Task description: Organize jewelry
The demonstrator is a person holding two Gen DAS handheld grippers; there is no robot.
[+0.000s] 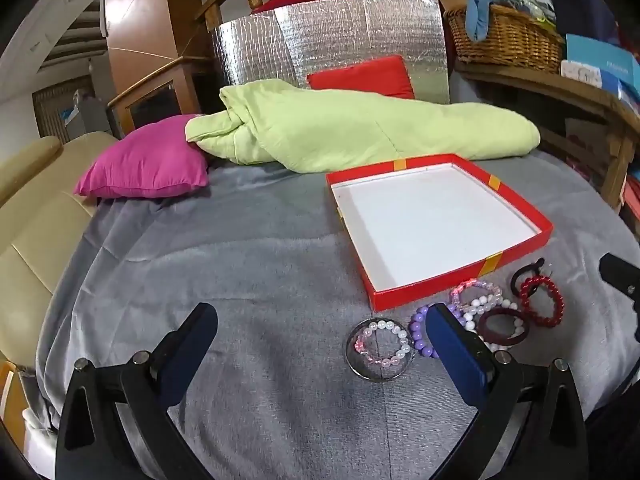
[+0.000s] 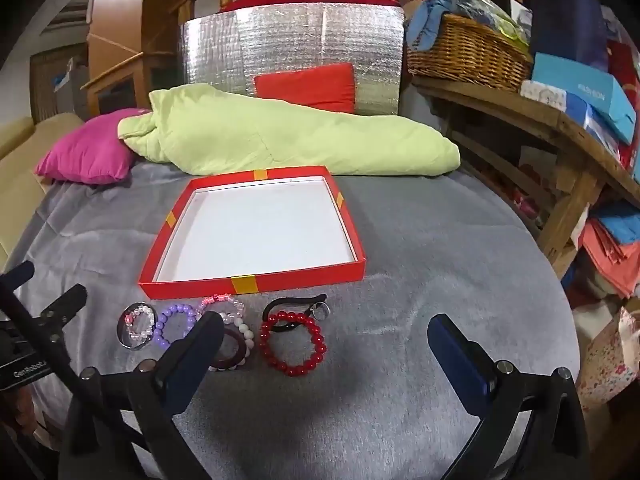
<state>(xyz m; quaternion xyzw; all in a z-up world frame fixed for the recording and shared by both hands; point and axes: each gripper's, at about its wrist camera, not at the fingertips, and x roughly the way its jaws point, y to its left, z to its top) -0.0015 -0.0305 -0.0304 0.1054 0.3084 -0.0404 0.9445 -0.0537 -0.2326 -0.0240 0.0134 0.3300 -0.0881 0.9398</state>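
A shallow red box [image 1: 516, 196] [image 2: 256, 278] with a white inside lies empty on the grey blanket. In front of it lie several bracelets: a pale pink and white beaded one inside a silver bangle [image 1: 382, 344] [image 2: 138, 324], a purple beaded one [image 1: 418, 332] [image 2: 176, 324], a pink one [image 1: 476, 290] [image 2: 224, 304], a white beaded one [image 2: 246, 334], a dark maroon bangle [image 1: 502, 326] [image 2: 230, 354], a red beaded one [image 1: 542, 306] [image 2: 294, 344] and a black band [image 2: 294, 304]. My left gripper [image 1: 320, 340] is open just left of them. My right gripper [image 2: 326, 354] is open above the red beaded one.
A green quilt [image 1: 352, 128] [image 2: 280, 140], a magenta pillow [image 1: 148, 164] and a red cushion [image 2: 308, 86] lie behind the box. A wooden shelf with a wicker basket [image 2: 464, 52] and blue boxes stands at the right. A beige sofa [image 1: 28, 208] is at the left.
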